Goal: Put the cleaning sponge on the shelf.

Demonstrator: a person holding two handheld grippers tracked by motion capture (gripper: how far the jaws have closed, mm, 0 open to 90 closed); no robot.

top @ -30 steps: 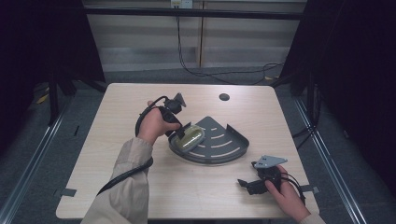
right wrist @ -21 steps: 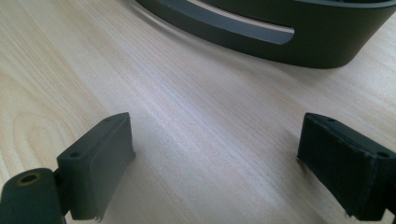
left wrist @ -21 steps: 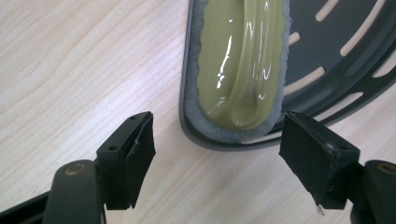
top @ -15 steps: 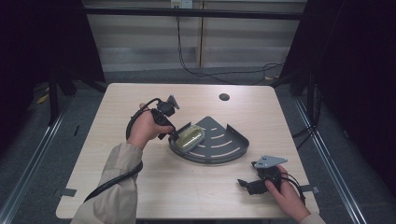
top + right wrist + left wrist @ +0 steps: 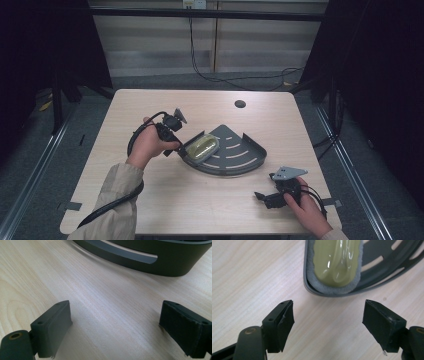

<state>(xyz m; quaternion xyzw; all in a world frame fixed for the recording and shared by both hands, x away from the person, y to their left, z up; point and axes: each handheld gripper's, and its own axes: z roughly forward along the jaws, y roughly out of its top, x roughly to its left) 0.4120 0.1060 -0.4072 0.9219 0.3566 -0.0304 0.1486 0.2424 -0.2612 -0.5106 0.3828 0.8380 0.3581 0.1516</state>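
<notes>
While the left hand [image 5: 150, 142] is raised over the tabletop [image 5: 150, 200], wrist bent, its tongs [image 5: 328, 320] gape released, just short of the green sponge [image 5: 202, 146] lying at the left end of the grey fan-shaped tray [image 5: 245, 160]. Right tongs [image 5: 115, 325] rest low near the tabletop's near right edge, likewise released.

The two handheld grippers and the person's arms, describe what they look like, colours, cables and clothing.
Both grippers are black with two blocky padded jaws. The left gripper trails a looping black cable and its arm wears a beige sleeve. The right gripper carries a grey three-cornered plate on top.
</notes>
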